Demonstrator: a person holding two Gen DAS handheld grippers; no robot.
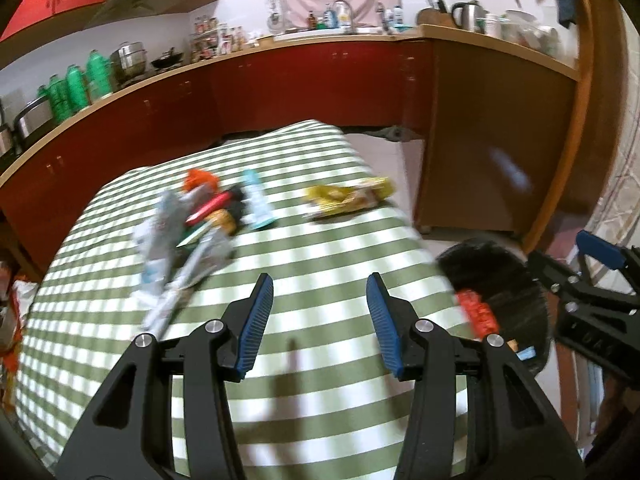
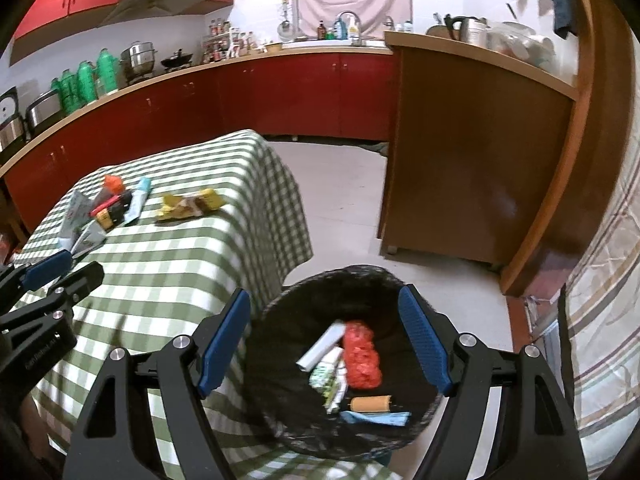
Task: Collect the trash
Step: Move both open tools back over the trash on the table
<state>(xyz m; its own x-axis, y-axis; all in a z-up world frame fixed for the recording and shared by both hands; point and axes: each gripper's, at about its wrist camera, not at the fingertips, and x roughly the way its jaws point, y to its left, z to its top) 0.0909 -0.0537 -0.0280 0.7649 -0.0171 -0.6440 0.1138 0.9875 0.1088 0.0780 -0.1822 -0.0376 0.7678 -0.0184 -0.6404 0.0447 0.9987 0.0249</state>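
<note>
Left gripper (image 1: 320, 320): jaws spread wide, nothing between the blue pads; it hangs over the near part of the table (image 1: 304, 420).
Right gripper (image 2: 324, 340): jaws spread wide and empty, held directly above the bin (image 2: 280, 312).
Bin: black-lined, standing on the floor just beside the table's right edge; its rim touches or overlaps the hanging cloth, which of the two cannot be told.
Bin contents: a red crinkled wrapper (image 2: 362, 356), a white tube (image 2: 322, 346), green-and-white packets (image 2: 330, 380), a small orange cylinder (image 2: 370, 403) and a light blue piece (image 2: 376, 417).
Trash on table, far left: a loose pile of wrappers (image 1: 192, 216), blurred in the left view, with a teal tube (image 1: 256, 200) at its right edge and an orange scrap (image 1: 200, 178) behind.
Trash on table, far right: a yellow wrapper (image 1: 352, 196), lying apart from the pile.
Table cover: green-and-white check cloth.
</note>
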